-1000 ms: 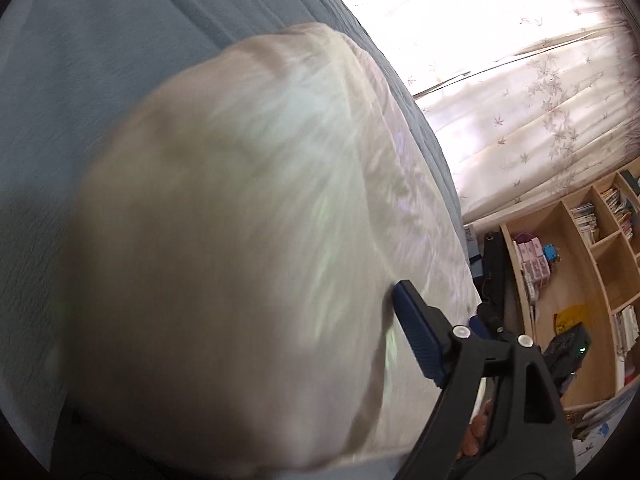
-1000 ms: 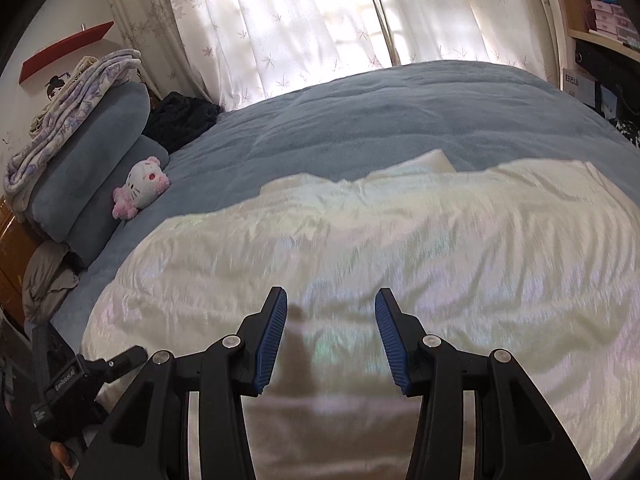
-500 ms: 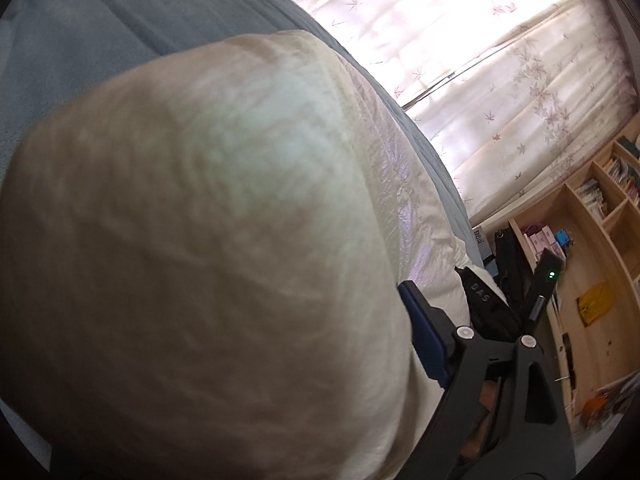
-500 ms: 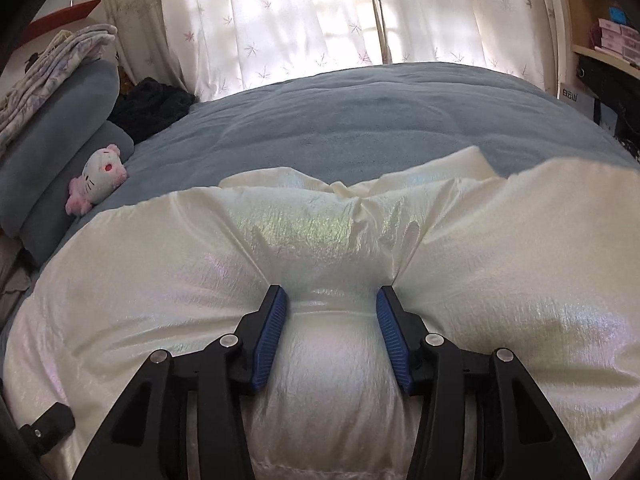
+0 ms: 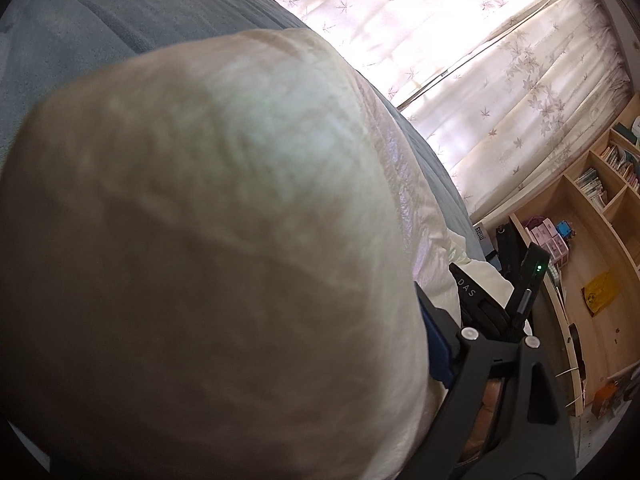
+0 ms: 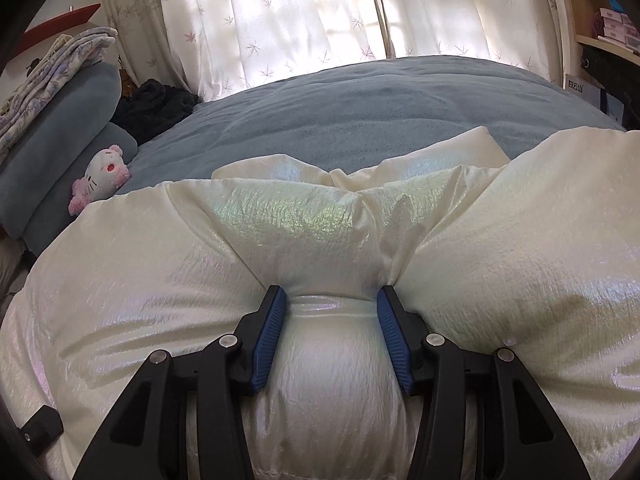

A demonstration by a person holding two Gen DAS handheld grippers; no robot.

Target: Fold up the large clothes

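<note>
Cream puffy jacket (image 6: 500, 264), shiny padded fabric, lay spread on blue-grey bedspread (image 6: 380, 104). Right gripper (image 6: 331, 304) straddled bulging fold of jacket; blue finger pads (image 6: 269, 336) pressed into fabric on both sides, jaws wide but gripping the padding between them. Beyond fingertips: more jacket folds, then bedspread, then leaf-print curtains (image 6: 304, 16). Pink-and-white cat plush (image 6: 100, 178) sat far left of fingers, against grey pillows (image 6: 52, 152).

Left gripper (image 5: 434, 344): only one finger visible; jacket (image 5: 208, 264) ballooned over the other. Grip state: could not tell. Wooden bookshelf (image 5: 592, 248) right of fingers.
</note>
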